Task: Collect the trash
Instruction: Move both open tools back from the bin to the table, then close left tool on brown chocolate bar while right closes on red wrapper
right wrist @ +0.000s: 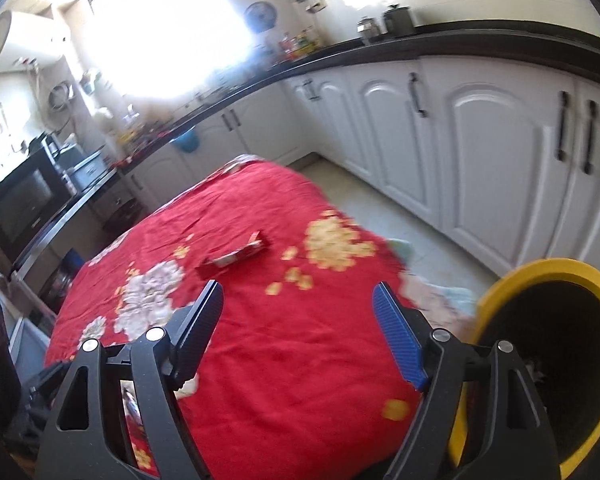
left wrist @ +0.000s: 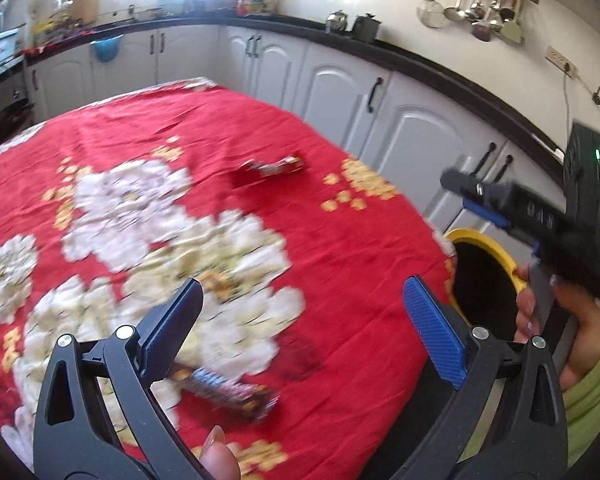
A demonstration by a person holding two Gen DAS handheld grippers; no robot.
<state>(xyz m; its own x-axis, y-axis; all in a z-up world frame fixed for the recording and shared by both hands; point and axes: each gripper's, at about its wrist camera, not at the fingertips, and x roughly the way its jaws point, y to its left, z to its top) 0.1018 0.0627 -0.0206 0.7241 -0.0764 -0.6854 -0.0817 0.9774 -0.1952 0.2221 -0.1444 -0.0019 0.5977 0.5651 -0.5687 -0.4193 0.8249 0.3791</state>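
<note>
Wrapper (left wrist: 228, 390) lies lengthwise left-to-right beneath left gripper (left wrist: 300, 320), fingers apart.

two wrappers (left wrist: 228, 392) (left wrist: 278, 166) on table (left wrist: 340, 240), bin (left wrist: 484, 288) right

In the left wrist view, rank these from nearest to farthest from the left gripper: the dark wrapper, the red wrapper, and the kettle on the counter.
1. Dark wrapper: on the tablecloth, just below the left gripper, toward its left jaw.
2. Red wrapper: mid-table, farther ahead.
3. Kettle: on the back counter, beyond the table.
</note>
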